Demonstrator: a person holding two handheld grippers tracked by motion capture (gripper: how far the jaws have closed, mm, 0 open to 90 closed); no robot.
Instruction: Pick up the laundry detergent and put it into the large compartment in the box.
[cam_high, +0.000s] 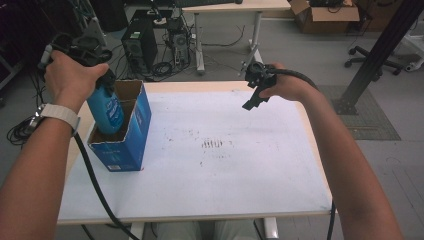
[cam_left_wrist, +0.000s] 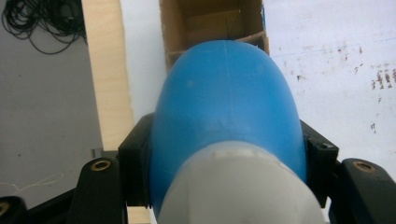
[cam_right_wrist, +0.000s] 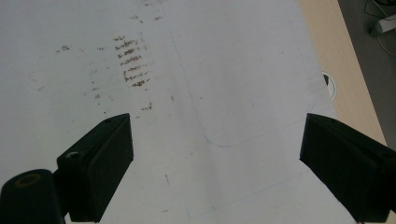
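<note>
Desk (cam_high: 210, 195): white sheet, smudged dark at centre. Open blue carton (cam_high: 131, 131) stands at 9 o'clock edge.

The high view looks forward and down from above the near edge of the counter (cam_high: 210, 190), taking in its whole top. The left gripper view looks steeply down, very close, at the blue bottle (cam_left_wrist: 226, 107) over the open box (cam_left_wrist: 212, 23) by the left edge. The right gripper view looks down closely at the smudged middle (also seen from above).
</note>
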